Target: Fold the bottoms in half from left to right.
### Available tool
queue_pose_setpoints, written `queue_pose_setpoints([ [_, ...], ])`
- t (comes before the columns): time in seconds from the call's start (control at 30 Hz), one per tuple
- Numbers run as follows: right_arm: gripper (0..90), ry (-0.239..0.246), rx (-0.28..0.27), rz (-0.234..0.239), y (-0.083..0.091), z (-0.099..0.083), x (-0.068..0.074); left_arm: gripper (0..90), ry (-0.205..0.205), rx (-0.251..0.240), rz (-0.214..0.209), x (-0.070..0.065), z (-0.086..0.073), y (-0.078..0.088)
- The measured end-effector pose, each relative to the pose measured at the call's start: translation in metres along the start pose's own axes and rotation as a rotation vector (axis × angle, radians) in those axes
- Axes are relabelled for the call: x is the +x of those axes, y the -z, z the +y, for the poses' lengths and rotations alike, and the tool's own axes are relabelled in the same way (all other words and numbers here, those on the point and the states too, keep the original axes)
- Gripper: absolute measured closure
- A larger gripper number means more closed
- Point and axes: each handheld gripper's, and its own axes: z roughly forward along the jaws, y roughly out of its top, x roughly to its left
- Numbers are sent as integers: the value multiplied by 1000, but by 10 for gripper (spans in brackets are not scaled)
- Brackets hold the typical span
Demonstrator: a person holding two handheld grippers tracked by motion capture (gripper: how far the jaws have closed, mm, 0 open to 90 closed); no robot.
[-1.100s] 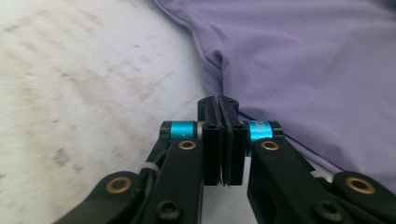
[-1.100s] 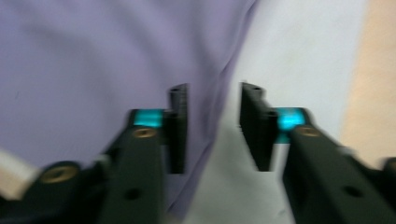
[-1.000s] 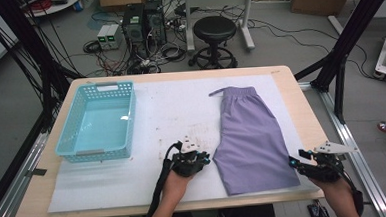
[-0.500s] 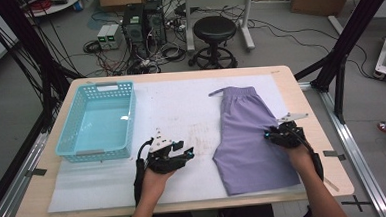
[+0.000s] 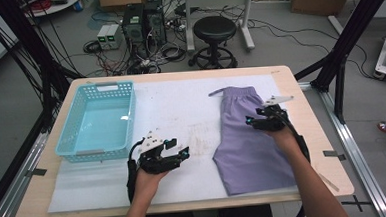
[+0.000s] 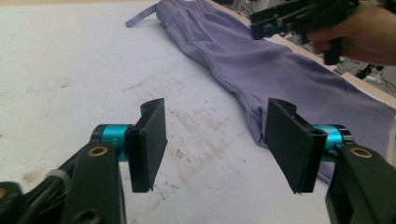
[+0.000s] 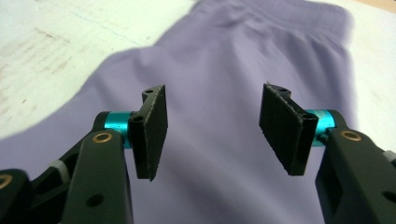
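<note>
Jaws of both the left gripper (image 5: 176, 157) and right gripper (image 5: 254, 121) are standing apart, having just been opening, nothing between them; the soft, limp shorts (image 5: 250, 145) are probably best pinched at the waistband.

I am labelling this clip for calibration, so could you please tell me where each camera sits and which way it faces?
High view: above the person's table edge, looking forward and down on the purple shorts and blue basket; both forearms enter from below.
Left gripper view: rides the left gripper, open jaws, facing across the white mat toward the shorts; the other hand shows beyond.
Right gripper view: rides the right gripper, open jaws, looking down along the shorts toward the waistband.
Shared: all three show the shorts.
</note>
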Motion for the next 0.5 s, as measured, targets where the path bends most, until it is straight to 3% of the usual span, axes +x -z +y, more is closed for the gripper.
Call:
queue_pose_setpoints([
  [0.17, 469, 17, 53, 1, -42, 28, 4, 360, -3, 5, -5, -1, 0, 3],
  [0.33, 611, 71, 104, -35, -76, 48, 5, 360, 0, 0, 6, -1, -1, 10],
  [0.5, 608, 48, 141, -30, -104, 58, 11, 360, 7, -2, 10, 0, -2, 17],
])
